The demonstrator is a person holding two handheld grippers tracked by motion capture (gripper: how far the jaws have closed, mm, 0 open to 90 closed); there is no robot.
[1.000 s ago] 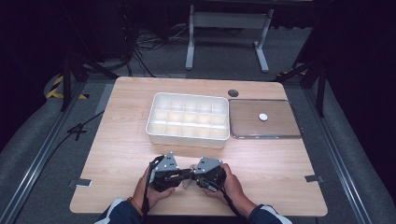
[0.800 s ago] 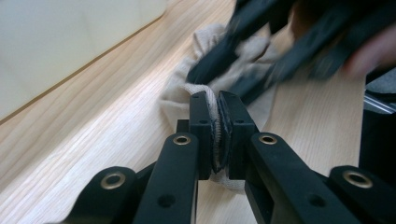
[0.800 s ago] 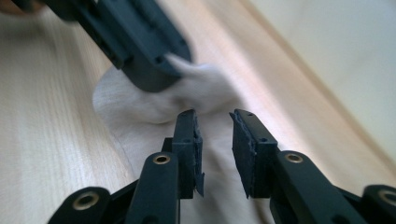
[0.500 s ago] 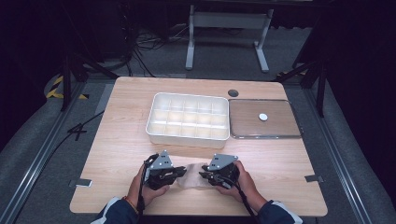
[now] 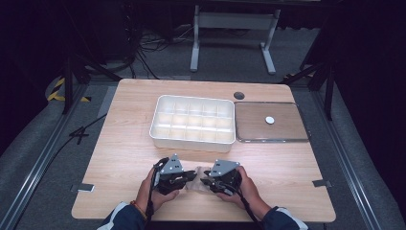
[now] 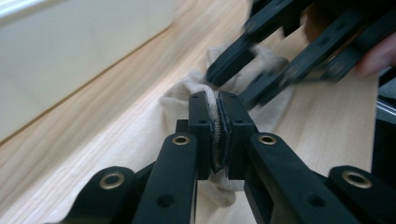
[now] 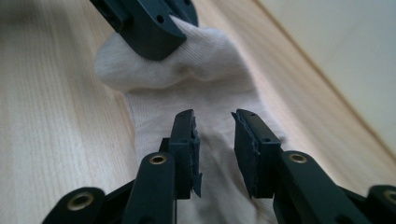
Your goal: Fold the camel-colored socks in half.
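A white sock [image 5: 198, 185] lies on the wooden table [image 5: 124, 158] near its front edge, between my two grippers. My left gripper [image 6: 218, 135] is shut on a fold of the sock [image 6: 184, 95], and the fabric shows pinched between its pads. My right gripper [image 7: 214, 140] faces it from the right. Its jaws have just been opening and stand apart over the sock [image 7: 205, 79], with the pads not pressing on it. From above, the left gripper [image 5: 190, 176] and the right gripper [image 5: 206, 181] point at each other, a hand's width apart.
A white tray [image 5: 191, 142] with several compartments stands behind the grippers at mid-table. Right of it lies a flat brown board [image 5: 253, 129] with a small white disc [image 5: 270, 120] on it. A dark round hole [image 5: 239, 95] sits near the table's far edge.
The two hands have drawn a little farther apart than a second ago, after a wider spread half a second ago. The sock stays between them, with the left gripper still on it.
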